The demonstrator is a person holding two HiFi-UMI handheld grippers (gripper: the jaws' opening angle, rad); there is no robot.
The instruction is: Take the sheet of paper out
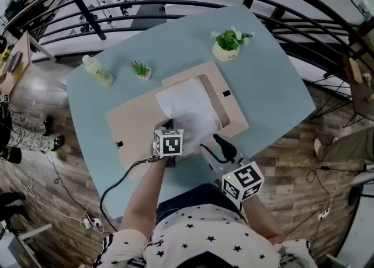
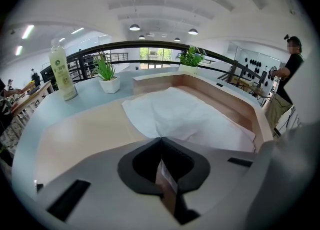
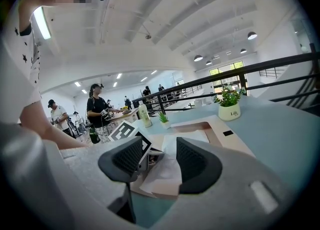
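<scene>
A white sheet of paper (image 1: 187,109) lies crumpled across the recess of an open tan case (image 1: 131,124) on the blue-green table (image 1: 274,86). My left gripper (image 1: 165,125) sits at the sheet's near-left corner. In the left gripper view, that gripper (image 2: 161,141) is shut on the corner, and the sheet of paper (image 2: 175,113) rises in a fold from the pinch. My right gripper (image 1: 210,144) hovers open just beyond the case's near edge, apart from the sheet. In the right gripper view, the sheet's near edge (image 3: 172,166) shows between the spread jaws of that gripper (image 3: 159,156).
A clear bottle (image 1: 97,69) and a small potted plant (image 1: 141,69) stand behind the case on the left. A larger plant in a white pot (image 1: 228,44) stands at the back right. A black railing (image 1: 175,4) runs beyond the table. A cable (image 1: 117,185) hangs off the near edge.
</scene>
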